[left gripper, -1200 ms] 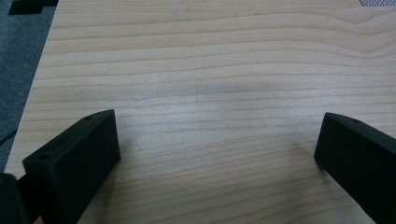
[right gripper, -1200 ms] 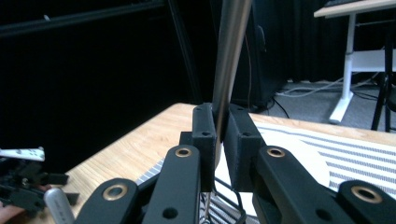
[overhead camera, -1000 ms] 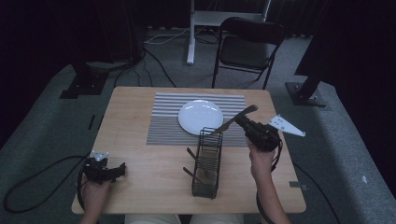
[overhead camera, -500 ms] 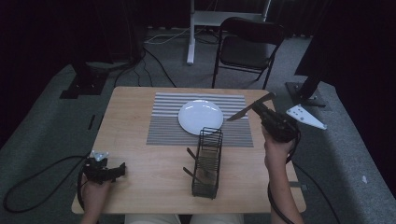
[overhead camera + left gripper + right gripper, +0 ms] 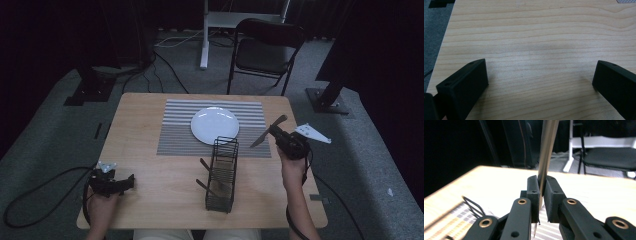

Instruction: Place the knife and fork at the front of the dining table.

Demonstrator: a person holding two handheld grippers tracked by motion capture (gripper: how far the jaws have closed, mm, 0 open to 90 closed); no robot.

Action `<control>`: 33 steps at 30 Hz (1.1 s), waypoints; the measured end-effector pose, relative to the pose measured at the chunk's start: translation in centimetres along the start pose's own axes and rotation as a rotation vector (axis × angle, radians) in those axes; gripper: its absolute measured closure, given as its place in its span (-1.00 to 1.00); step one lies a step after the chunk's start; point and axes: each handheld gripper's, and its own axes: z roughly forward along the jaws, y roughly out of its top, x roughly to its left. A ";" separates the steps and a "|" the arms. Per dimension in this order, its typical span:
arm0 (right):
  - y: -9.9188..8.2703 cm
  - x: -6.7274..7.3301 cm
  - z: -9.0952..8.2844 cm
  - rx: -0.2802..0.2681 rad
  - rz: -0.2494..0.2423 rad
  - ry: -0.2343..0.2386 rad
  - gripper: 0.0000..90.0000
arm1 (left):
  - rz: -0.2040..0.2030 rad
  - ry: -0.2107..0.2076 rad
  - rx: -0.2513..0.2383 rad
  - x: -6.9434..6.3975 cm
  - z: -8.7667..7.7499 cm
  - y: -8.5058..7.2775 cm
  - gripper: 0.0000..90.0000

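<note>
**Knife clamped above the placemat's right edge**

Right of centre in the high view, the right gripper [image 5: 274, 132] has its jaws pressed together on a slim metal table knife [image 5: 262, 137], held in the air over the right edge of the grey striped placemat [image 5: 175, 140], just right of the round white plate [image 5: 215, 125] and above the black wire cutlery rack [image 5: 221, 175]. At lower left, the left gripper [image 5: 131, 180] rests on the light wooden table [image 5: 150, 115], jaws apart with nothing between them.

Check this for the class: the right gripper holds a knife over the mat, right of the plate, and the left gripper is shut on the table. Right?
Not quite. The left gripper is open; its own view shows the jaws wide apart over bare table. The right gripper does hold the knife over the mat, right of the plate.
</note>
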 end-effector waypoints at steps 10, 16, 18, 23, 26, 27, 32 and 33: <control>-1.7 -0.1 2.4 0.068 -0.027 -0.038 0.85 | 0.000 0.000 0.000 0.0 0.0 0.0 -1.00; -1.8 0.0 3.4 0.075 -0.029 -0.038 0.85 | 0.000 0.000 0.000 0.0 0.0 0.0 -1.00; -1.8 0.0 3.5 0.074 -0.026 -0.039 0.85 | -0.001 0.000 0.000 0.0 0.0 0.0 -1.00; -1.9 0.2 3.7 0.062 -0.029 -0.043 0.85 | -0.001 0.000 0.000 0.0 0.0 0.0 -1.00; -2.0 0.3 3.6 0.054 -0.038 -0.049 0.85 | -0.002 0.002 0.000 0.0 0.0 0.0 -1.00; -2.1 0.3 3.6 0.051 -0.038 -0.050 0.85 | -0.003 0.003 -0.001 0.0 0.0 0.0 -1.00; -2.5 0.7 3.8 0.022 -0.043 -0.051 0.78 | -0.005 0.003 -0.001 0.0 -0.1 -0.1 -1.00; -2.6 0.6 3.9 0.023 -0.028 -0.041 0.75 | -0.003 0.003 0.000 0.0 -0.1 -0.1 -1.00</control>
